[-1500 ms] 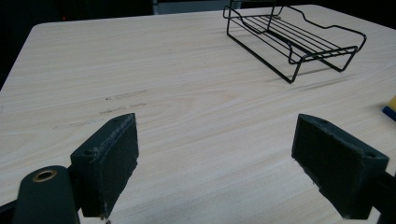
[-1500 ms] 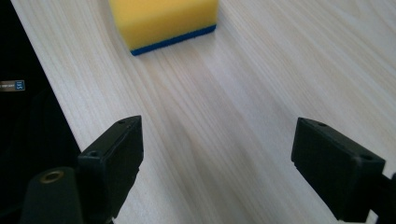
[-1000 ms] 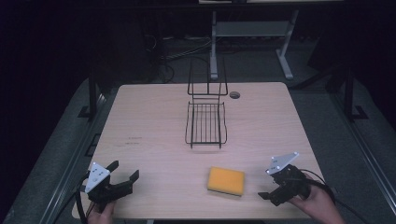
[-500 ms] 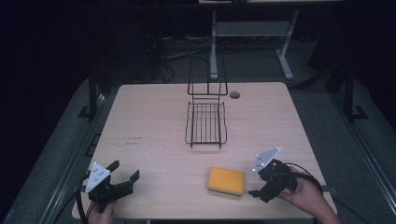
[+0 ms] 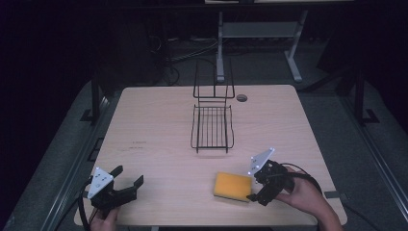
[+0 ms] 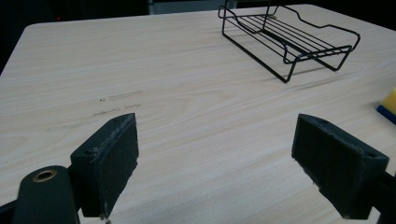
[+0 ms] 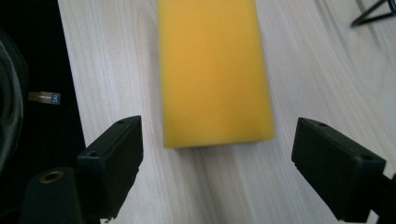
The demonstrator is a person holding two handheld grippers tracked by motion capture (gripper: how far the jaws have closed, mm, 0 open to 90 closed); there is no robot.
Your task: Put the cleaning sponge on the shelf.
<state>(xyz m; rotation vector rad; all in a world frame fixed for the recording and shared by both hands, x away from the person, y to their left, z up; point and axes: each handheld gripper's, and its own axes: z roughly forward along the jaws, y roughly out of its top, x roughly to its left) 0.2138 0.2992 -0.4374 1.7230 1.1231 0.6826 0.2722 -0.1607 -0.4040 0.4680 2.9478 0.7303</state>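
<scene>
Right now you have one yellow sponge [image 5: 233, 186] on the table [image 5: 154, 125], and it is the only sponge there. It lies flat on the wood, well on your side of the single black wire rack [image 5: 212, 127] that stands near the middle of the table, and a little to the rack's right. A small round hole [image 5: 241, 97] sits in the tabletop just beyond the rack, off its far right corner.

Your two grippers are both in play, one in each hand. Your right gripper [image 5: 257, 190] sits just beside the sponge on its right side, pointing at it. In the right gripper view its jaws stand wide apart with nothing between the pads, and the sponge [image 7: 212, 70] lies just ahead of them, its near short edge roughly level with the jaw tips but not touched by either pad. One corner of the rack [image 7: 373, 14] pokes in at the top right of that view.

Your left gripper [image 5: 127, 180] rests low at the near left corner of the table, well apart from the sponge and from the rack. Its jaws are also spread wide and hold nothing; in the left gripper view bare wood lies between them, the rack [image 6: 285, 35] stands ahead to the right, and one edge of the sponge [image 6: 388, 105] shows at the right border.
</scene>
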